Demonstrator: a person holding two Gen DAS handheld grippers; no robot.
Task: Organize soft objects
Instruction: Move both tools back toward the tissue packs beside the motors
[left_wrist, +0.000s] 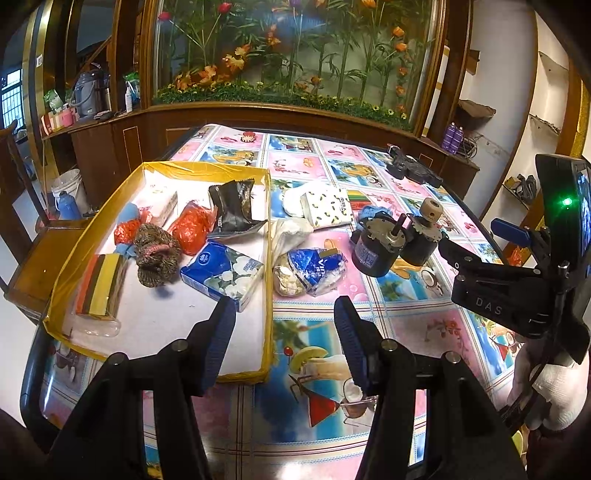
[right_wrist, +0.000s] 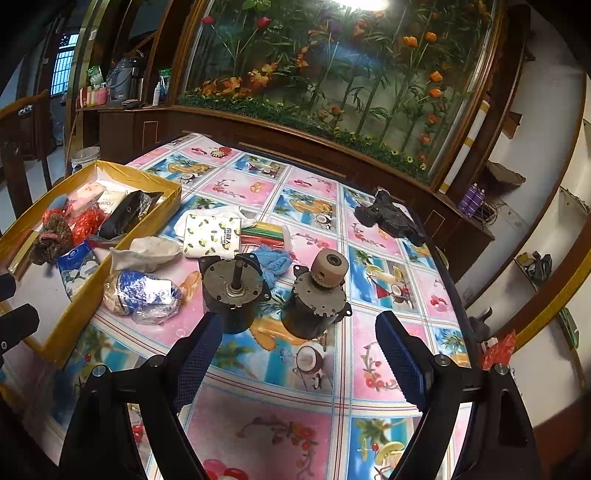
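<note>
A yellow-rimmed tray on the left holds a striped sponge, a brown knitted piece, orange net bags, a black packet and a blue tissue pack. Beside it on the table lie a blue-and-white plastic bag, a white cloth, a lemon-print tissue pack and a blue knit. My left gripper is open over the tray's right wall, short of the bag. My right gripper is open and empty in front of two motors.
Two dark motors stand mid-table. Coloured strips lie behind them, and a black object sits near the far right edge. A wooden cabinet with artificial flowers runs behind the table. A gloved hand holds the right gripper.
</note>
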